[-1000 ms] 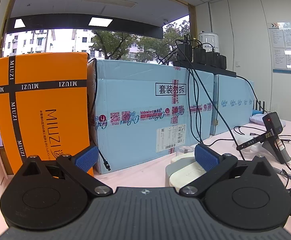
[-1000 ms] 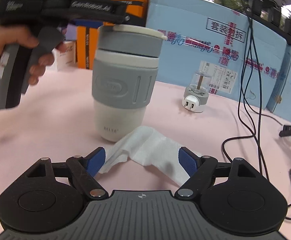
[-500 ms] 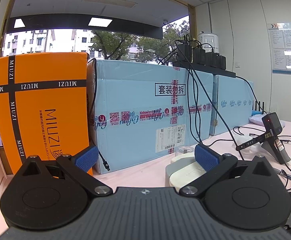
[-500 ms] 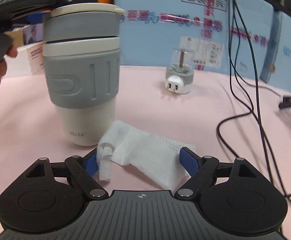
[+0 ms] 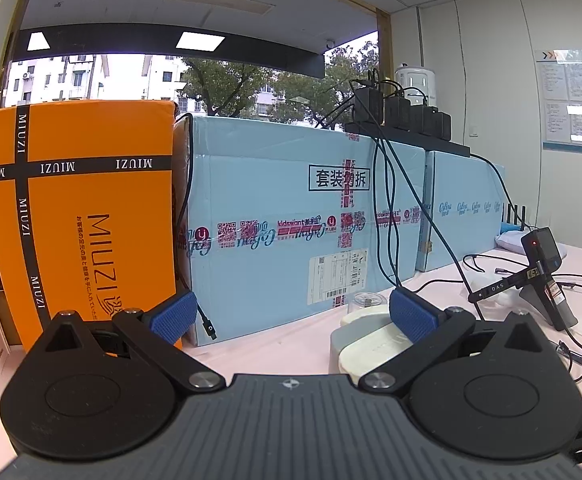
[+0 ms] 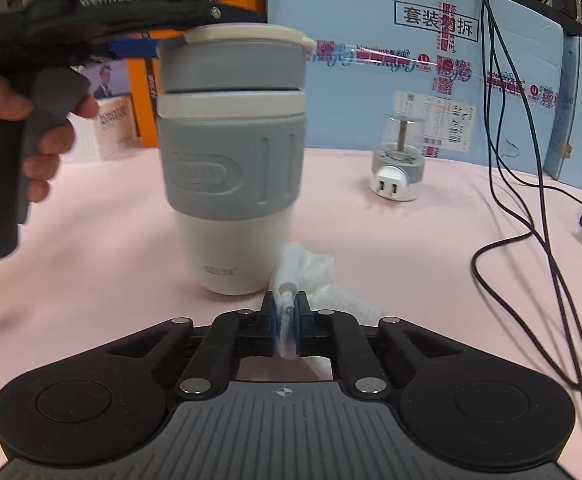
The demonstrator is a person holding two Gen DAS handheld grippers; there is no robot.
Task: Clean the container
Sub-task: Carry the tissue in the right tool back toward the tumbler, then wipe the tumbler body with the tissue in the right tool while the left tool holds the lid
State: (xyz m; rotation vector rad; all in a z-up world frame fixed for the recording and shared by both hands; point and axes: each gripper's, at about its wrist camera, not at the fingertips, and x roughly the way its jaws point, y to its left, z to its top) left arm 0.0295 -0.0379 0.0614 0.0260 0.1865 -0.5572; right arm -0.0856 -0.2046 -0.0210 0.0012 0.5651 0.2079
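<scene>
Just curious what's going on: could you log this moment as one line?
right tongs: shut on crumpled white tissue | left tongs: open, beside lid | grey-and-white lidded plastic cup: upright on pink table

MIUZI on orange box [image 5: 79,216], 套装 on blue carton [image 5: 291,216], DAS on black handle [image 5: 499,289]

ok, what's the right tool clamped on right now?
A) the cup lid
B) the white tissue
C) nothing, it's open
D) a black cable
B: in the right wrist view the right tool has its blue pads closed on a fold of the white tissue, just beside the cup.
</scene>
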